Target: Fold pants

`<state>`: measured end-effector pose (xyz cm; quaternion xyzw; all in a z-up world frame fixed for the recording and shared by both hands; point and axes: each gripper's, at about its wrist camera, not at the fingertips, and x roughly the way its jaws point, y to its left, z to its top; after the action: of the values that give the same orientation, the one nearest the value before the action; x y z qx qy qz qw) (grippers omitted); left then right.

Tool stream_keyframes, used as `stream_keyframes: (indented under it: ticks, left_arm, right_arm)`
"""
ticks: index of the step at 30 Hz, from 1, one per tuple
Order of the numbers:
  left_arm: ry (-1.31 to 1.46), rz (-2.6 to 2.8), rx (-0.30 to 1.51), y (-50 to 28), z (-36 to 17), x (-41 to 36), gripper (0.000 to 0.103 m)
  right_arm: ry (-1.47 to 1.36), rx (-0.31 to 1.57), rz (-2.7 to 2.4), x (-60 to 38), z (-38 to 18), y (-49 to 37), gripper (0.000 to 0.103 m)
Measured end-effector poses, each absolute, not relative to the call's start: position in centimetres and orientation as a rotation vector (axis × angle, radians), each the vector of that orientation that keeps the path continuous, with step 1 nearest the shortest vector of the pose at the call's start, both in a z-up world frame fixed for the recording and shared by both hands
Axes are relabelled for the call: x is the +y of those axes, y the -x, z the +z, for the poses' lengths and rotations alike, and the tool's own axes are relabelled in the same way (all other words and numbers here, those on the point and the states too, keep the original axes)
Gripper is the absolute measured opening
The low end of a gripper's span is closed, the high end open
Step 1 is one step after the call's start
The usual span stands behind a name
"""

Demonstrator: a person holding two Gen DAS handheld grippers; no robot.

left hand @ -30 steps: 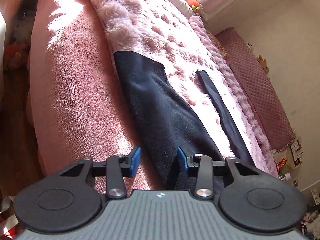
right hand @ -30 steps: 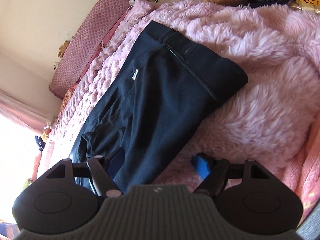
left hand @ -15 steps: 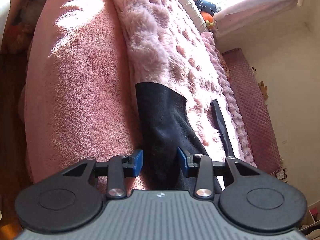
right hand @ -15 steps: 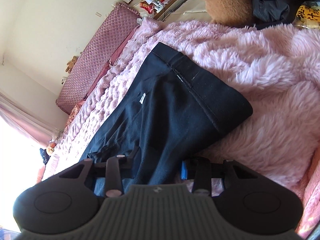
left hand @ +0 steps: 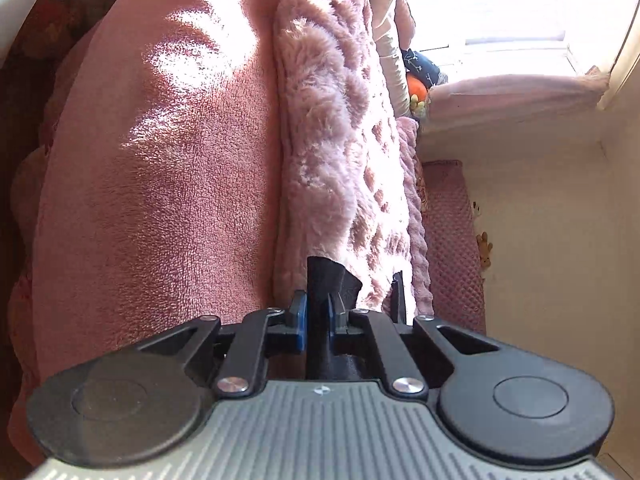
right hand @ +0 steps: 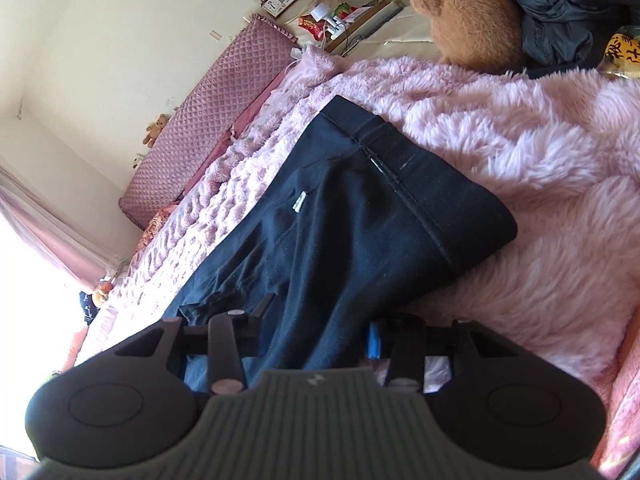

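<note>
Your left gripper (left hand: 317,316) has just closed its jaws and now pinches the hem of 1 leg of the dark pants (right hand: 360,216). The pants lie flat on the fluffy pink blanket (right hand: 540,160), waistband toward the brown plush bear (right hand: 472,24). Your right gripper (right hand: 316,320) has its 2 jaws around the pants' near edge, but whether the pads press on the cloth I cannot tell.

Left gripper (left hand: 318,316) just clamped narrow; right gripper (right hand: 320,326) seemingly half-spread.
</note>
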<state>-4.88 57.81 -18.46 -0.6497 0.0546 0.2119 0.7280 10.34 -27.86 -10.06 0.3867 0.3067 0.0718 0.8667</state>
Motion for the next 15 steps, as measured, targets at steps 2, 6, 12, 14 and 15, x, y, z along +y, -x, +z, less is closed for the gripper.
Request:
stream_keyframes:
  ticks: [2,6,12,14,15]
  left_arm:
    - [1.436,0.450,0.187,4.1,-18.9,58.2,0.014]
    - [1.426,0.406,0.194,3.0,-19.1,58.3,0.016]
    - [1.504,0.362,0.250,1.9,-19.9,58.5,0.016]
    - [1.501,0.389,0.263,2.0,-19.6,58.4,0.015]
    - [1.495,0.405,0.260,2.1,-19.3,58.2,0.012]
  right_arm:
    - [-0.862,0.630,0.171,-28.2,-10.3,-10.6,0.041]
    - [-0.902,0.613,0.175,-28.7,-10.3,-10.6,0.041]
    - [-0.939,0.648,0.168,-29.1,-10.6,-10.5,0.053]
    - [-0.966,0.648,0.157,-29.3,-10.9,-10.1,0.052]
    - [-0.976,0.649,0.147,-29.5,-11.0,-10.0,0.037]
